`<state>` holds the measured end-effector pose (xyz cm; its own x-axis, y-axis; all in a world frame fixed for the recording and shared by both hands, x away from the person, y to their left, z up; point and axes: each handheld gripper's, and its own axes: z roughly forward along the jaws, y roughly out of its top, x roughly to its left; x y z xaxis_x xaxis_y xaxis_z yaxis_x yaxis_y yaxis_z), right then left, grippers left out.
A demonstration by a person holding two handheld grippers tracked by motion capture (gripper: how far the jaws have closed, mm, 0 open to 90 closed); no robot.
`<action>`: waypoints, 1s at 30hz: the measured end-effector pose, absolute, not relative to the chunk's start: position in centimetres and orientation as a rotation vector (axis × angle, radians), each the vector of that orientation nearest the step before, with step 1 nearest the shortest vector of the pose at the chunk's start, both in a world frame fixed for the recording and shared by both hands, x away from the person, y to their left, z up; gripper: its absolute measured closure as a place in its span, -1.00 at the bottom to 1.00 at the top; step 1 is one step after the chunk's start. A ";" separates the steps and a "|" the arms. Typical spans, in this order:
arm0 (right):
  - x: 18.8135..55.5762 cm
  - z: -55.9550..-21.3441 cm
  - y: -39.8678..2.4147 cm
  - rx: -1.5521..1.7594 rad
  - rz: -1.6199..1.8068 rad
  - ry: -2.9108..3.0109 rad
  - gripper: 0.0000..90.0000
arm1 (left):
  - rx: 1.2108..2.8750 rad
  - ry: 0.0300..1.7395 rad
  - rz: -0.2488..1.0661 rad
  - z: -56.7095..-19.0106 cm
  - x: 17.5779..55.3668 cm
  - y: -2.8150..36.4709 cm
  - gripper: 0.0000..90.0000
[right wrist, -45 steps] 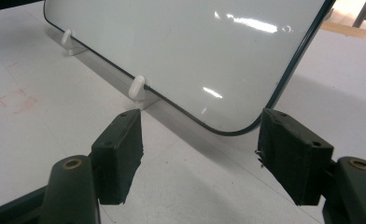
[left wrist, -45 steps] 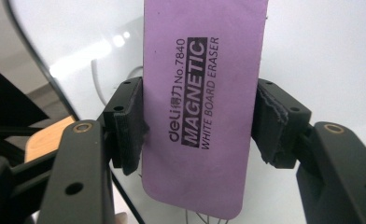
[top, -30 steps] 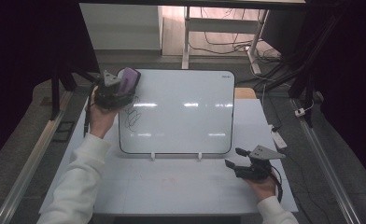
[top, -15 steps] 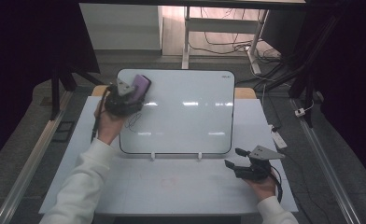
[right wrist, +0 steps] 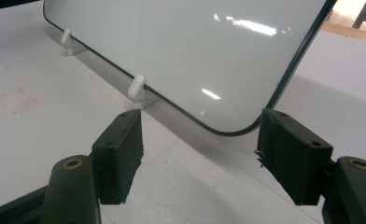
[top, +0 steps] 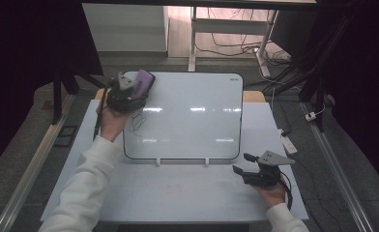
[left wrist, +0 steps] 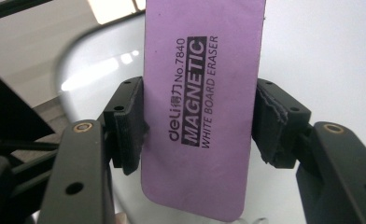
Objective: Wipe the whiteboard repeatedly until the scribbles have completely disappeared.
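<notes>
Your left gripper [top: 138, 87] is clamped on the purple whiteboard eraser [left wrist: 202, 107], both pads pressing its long edges, the printed face turned toward the gripper's camera. In the high view the eraser [top: 143, 82] sits over the whiteboard [top: 192, 116] at its 10 o'clock corner, just above a dark scribble [top: 138, 123] at about 9 o'clock on the board. Your right gripper [top: 248, 169] rests on the table [top: 178, 193] near the board's 5 o'clock corner, jaws apart with nothing between them.
</notes>
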<state>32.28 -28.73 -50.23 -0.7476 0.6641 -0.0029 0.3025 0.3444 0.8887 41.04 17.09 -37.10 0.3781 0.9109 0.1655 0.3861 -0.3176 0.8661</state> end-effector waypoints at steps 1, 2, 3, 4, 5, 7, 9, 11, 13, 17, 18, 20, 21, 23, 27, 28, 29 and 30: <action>32.3 -50.2 -28.8 0.851 1.369 2.248 -0.32 | 1.883 1.110 0.855 -37.2 41.0 16.6 -0.10; 32.3 -50.2 -28.8 0.852 1.369 2.248 -0.32 | 1.897 1.096 0.843 -37.4 40.9 16.2 -0.10; 32.3 -50.2 -28.8 0.853 1.371 2.247 -0.32 | 1.904 1.086 0.840 -37.5 40.8 15.8 -0.10; 32.3 -50.2 -28.8 0.854 1.372 2.247 -0.32 | 1.909 1.075 0.830 -37.7 40.7 15.4 -0.10; 32.3 -50.2 -28.8 0.853 1.373 2.246 -0.32 | 1.915 1.065 0.821 -37.9 40.6 15.1 -0.10; 32.3 -50.2 -28.8 0.852 1.371 2.247 -0.32 | 1.929 1.049 0.810 -38.3 40.3 14.6 -0.10; 32.3 -50.2 -28.8 0.852 1.369 2.249 -0.32 | 1.938 1.036 0.821 -38.6 40.0 14.5 -0.10; 32.3 -50.2 -28.8 0.853 1.370 2.248 -0.32 | 1.937 1.049 0.834 -38.5 39.8 15.0 -0.10; 32.3 -50.2 -28.8 0.850 1.374 2.248 -0.31 | 1.919 1.087 0.886 -38.4 39.7 16.1 -0.10; 32.3 -50.2 -28.8 0.853 1.370 2.241 -0.31 | 1.842 1.176 0.887 -38.2 39.6 19.4 -0.10; 32.3 -50.2 -28.8 0.852 1.371 2.245 -0.31 | 1.828 1.193 0.876 -38.3 39.6 20.2 -0.10; 32.3 -50.2 -28.8 0.850 1.374 2.245 -0.31 | 1.825 1.196 0.863 -38.6 39.4 20.7 -0.10; 32.3 -50.2 -28.7 0.850 1.370 2.244 -0.31 | 1.834 1.195 0.869 -38.8 39.2 20.6 -0.10; 32.2 -50.2 -28.7 0.848 1.371 2.242 -0.31 | 1.853 1.182 0.867 -39.3 39.0 19.9 -0.10; 32.2 -50.1 -28.6 0.844 1.370 2.241 -0.31 | 1.912 1.130 0.881 -40.7 38.0 18.0 -0.10; 32.2 -50.1 -28.6 0.843 1.370 2.241 -0.31 | 1.924 1.124 0.890 -41.0 37.8 17.6 -0.10; 32.2 -50.1 -28.7 0.842 1.370 2.242 -0.31 | 1.953 1.105 0.898 -41.5 37.3 17.0 -0.10; 32.2 -50.2 -28.7 0.843 1.369 2.242 -0.31 | 1.970 1.090 0.903 -42.0 37.0 16.6 -0.10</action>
